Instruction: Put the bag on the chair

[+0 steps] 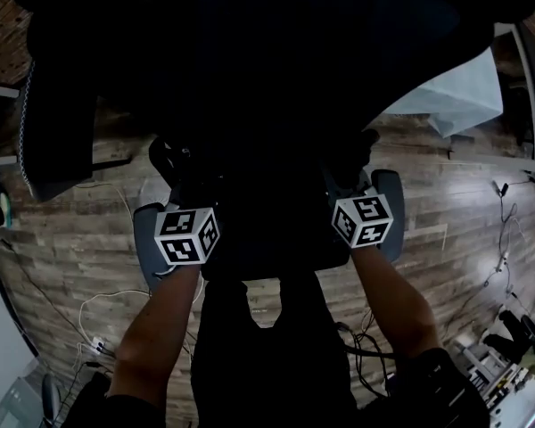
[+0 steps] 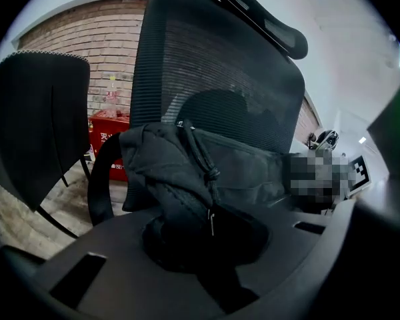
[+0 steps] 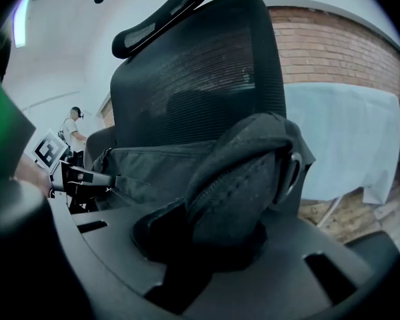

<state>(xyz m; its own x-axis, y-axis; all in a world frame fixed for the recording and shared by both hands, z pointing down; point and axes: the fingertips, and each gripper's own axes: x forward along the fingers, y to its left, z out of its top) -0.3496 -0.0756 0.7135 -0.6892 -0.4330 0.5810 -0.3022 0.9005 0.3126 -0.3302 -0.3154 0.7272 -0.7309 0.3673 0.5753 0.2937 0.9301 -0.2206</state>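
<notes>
Jaws of the left gripper (image 2: 207,245) and right gripper (image 3: 207,239) clamp the bag (image 2: 187,165) before the chair (image 2: 213,59)

Seen from above, the left gripper (image 1: 180,181) and right gripper (image 1: 349,172), each with a marker cube, reach from bare forearms into a black bag (image 1: 267,208) between them. Above it looms a black office chair (image 1: 276,52). A second chair (image 1: 58,123) stands left, a pale sheet (image 1: 455,96) upper right, and white cable (image 1: 98,306) lies on the wooden floor (image 1: 62,239).
</notes>
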